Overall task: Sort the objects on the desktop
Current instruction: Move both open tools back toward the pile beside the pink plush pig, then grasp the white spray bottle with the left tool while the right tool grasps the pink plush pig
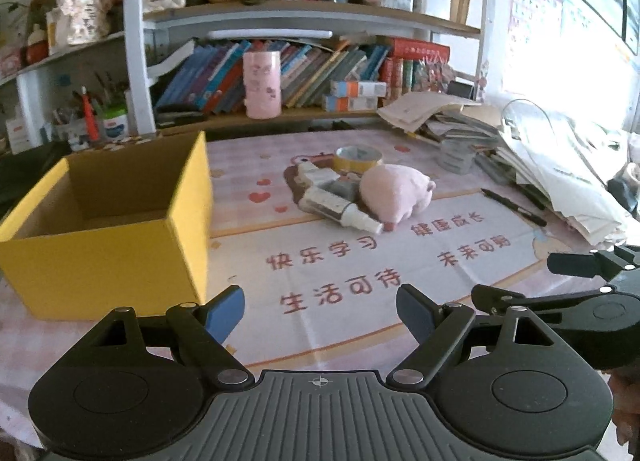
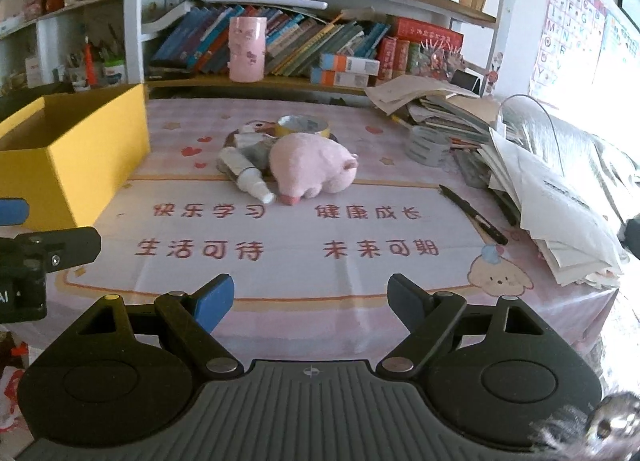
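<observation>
A pink plush pig [image 1: 396,191] [image 2: 310,165] lies mid-desk beside a white spray bottle [image 1: 340,211] [image 2: 246,175], a small box [image 1: 314,175] and a yellow tape roll [image 1: 357,159] [image 2: 303,126]. A black pen [image 1: 514,207] [image 2: 472,213] lies to their right. An empty yellow cardboard box [image 1: 108,229] [image 2: 76,157] stands at the left. My left gripper [image 1: 320,309] is open over the near mat, close to the box's corner. Open as well, my right gripper [image 2: 310,301] hovers near the desk's front edge. Nothing sits between either pair of fingers.
A pink printed mat [image 1: 360,261] [image 2: 280,229] covers the desk. Stacked papers and books [image 1: 540,165] [image 2: 532,165] crowd the right side, with a grey tape roll [image 2: 428,147] beside them. A shelf of books and a pink cylinder [image 1: 262,85] [image 2: 247,49] stands behind.
</observation>
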A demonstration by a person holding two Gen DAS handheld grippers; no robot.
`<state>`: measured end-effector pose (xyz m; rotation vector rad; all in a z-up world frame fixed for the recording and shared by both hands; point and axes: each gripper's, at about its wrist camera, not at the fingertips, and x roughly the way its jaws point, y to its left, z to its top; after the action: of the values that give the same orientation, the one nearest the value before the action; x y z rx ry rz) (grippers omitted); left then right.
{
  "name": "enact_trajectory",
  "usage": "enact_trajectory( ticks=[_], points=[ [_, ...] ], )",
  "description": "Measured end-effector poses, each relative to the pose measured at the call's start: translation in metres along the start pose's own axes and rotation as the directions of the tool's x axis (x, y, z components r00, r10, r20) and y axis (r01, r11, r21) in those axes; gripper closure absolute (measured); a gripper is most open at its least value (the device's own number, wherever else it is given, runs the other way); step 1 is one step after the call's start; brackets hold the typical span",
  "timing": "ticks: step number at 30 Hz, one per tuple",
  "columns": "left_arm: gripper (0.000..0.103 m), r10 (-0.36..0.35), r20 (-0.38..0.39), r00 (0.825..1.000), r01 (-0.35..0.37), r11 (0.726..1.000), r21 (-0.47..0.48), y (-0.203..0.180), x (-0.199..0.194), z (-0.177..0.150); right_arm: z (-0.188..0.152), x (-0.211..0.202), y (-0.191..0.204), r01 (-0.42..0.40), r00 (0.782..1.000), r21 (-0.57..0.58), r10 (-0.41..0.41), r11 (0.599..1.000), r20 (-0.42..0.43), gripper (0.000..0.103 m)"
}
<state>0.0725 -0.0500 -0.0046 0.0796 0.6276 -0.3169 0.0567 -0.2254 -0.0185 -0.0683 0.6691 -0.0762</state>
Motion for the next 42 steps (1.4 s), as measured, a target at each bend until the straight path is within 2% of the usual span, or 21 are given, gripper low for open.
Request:
enact_trajectory(
  ticks=[17, 26, 35, 42],
  points=[
    [0.017, 0.035, -0.053, 0.998, -0.038, 0.998, -0.056, -0.034, 0.078, 0.044, 0.041, 0.070, -0.054, -0.080, 0.996, -0.016, 0.080, 0.997, -0.038, 0.017],
    [0.017, 0.098, -0.067, 0.993, -0.105, 0.989, -0.106, -0.044, 0.117, 0.067, 0.065, 0.110, -0.075, -0.129, 0.991, -0.039, 0.128, 0.991, -0.027, 0.016],
    [0.018, 0.160, -0.101, 0.982, -0.174, 0.974, -0.144, -0.039, 0.158, 0.085, 0.087, 0.153, -0.074, -0.227, 0.974, -0.114, 0.225, 0.967, -0.034, 0.012],
    [0.043, 0.168, -0.183, 0.968, -0.203, 0.960, -0.190, -0.027, 0.197, 0.094, 0.099, 0.182, -0.064, -0.279, 0.960, -0.203, 0.274, 0.939, -0.052, 0.008]
  ],
)
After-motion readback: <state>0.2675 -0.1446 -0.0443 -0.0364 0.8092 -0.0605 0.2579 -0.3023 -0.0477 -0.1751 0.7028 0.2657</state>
